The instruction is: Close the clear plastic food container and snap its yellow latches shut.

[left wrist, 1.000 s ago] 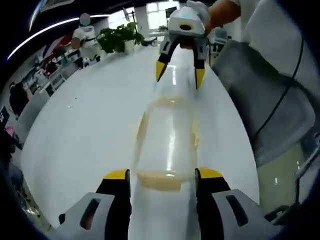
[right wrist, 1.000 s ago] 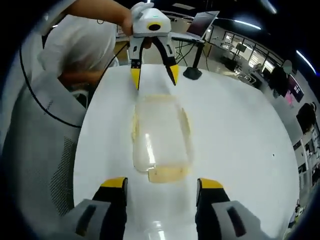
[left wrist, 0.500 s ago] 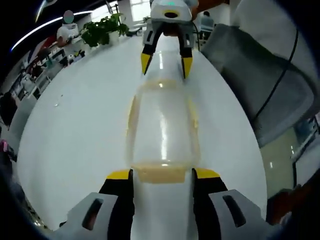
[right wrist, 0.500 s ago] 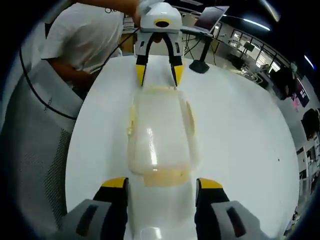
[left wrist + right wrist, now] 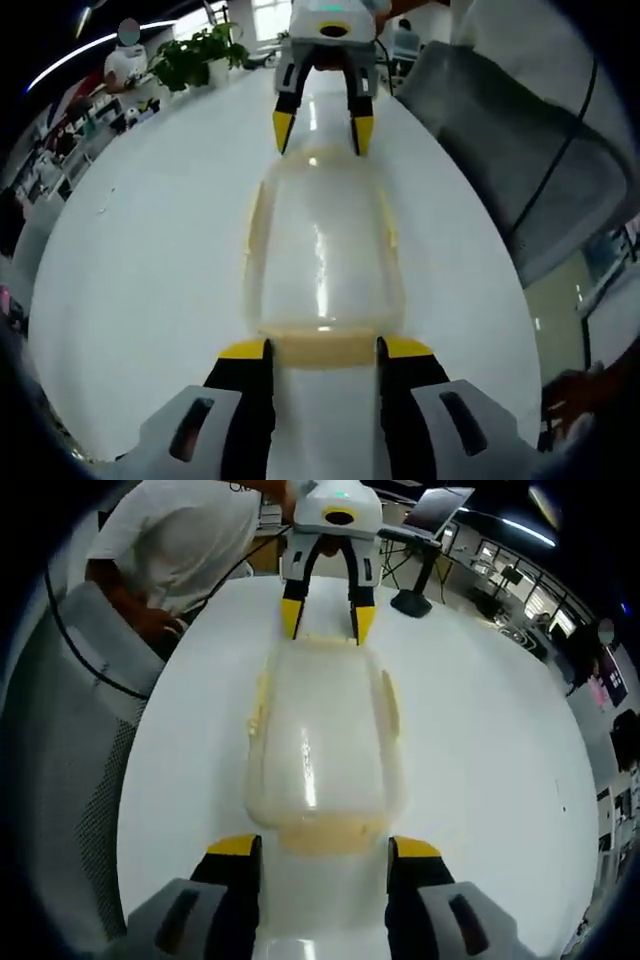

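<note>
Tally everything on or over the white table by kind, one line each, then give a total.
Clear plastic container: 1
Yellow latches seen on it (near end, left side, right side, far end): 4
Grippers, left gripper and right gripper: 2
Black stand at the table's far edge: 1
Total: 8

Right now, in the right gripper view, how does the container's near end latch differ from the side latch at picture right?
The near end latch is a broad band across the short end; the side latch a thin strip along the long edge. The near end latch lies within the open right claw; the side latch has no claw beside it. Both are pale yellow, on the clear container.
</note>
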A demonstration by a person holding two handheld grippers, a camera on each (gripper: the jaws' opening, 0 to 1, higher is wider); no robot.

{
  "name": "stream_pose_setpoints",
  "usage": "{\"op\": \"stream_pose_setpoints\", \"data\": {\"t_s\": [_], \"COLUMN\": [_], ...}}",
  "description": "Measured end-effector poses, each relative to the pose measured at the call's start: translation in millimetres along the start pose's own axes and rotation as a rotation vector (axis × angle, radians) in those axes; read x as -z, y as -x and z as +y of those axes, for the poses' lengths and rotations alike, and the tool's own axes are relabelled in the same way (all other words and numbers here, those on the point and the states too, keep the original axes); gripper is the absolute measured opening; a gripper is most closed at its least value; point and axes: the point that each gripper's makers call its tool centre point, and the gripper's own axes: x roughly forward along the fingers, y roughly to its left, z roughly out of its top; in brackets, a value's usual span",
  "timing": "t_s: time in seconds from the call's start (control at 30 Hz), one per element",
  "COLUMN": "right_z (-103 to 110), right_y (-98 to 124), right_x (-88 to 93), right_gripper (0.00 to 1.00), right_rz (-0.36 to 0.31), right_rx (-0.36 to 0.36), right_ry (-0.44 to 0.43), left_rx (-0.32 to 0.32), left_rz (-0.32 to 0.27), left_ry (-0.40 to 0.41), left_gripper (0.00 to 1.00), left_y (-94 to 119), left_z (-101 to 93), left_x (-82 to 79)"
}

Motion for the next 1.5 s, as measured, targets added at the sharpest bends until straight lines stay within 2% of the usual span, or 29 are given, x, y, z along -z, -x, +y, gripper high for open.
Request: {"op": "stream_pose_setpoints", "data": {"t_s": [0.13, 0.27, 0.57, 0.83, 1.03, 1.2, 1.5], "right_z": [-2.3, 1.9, 2.9, 3.2, 1.9, -0.2, -0.9], "right_y": [-0.7, -1.9, -3.8, -4.0, -3.3, 5.4, 34.0], "right_x": [-3.6, -5.3, -4.8, -4.6, -5.4, -7.2, -16.8], "right_gripper": [0.45, 0.37, 0.37, 0.36, 0.36, 0.36, 0.36], "right_rz": [-0.010, -0.012, -0.011, -0.003, -0.024, -0.043, -0.085], "right_rx": [-0.025, -0.061, -0.096, -0.096, -0.099, -0.095, -0.092], "right_ry": [-0.039, -0.040, -0.030, -0.027, -0.022, -0.014, 0.000], "left_rx": [0.002, 0.007, 0.009, 0.004, 0.002, -0.001, -0.021], "left_rz": [0.001, 0.002, 0.028, -0.014, 0.004, -0.007, 0.014], "left_ry": [-0.006, -0.005, 0.015, 0.042, 0.031, 0.052, 0.062], "left_gripper": [0.38, 0.38, 0.38, 0.37, 0.36, 0.36, 0.36], "left_y": [-0.3, -0.6, -2.1, -0.2, -0.8, 11.9, 32.0], "left_z": [-0.6, -0.7, -1.8, -2.9, -2.2, -2.5, -8.6], "left_x": [1.5, 1.2, 0.1, 1.5, -0.8, -8.8, -30.3]}}
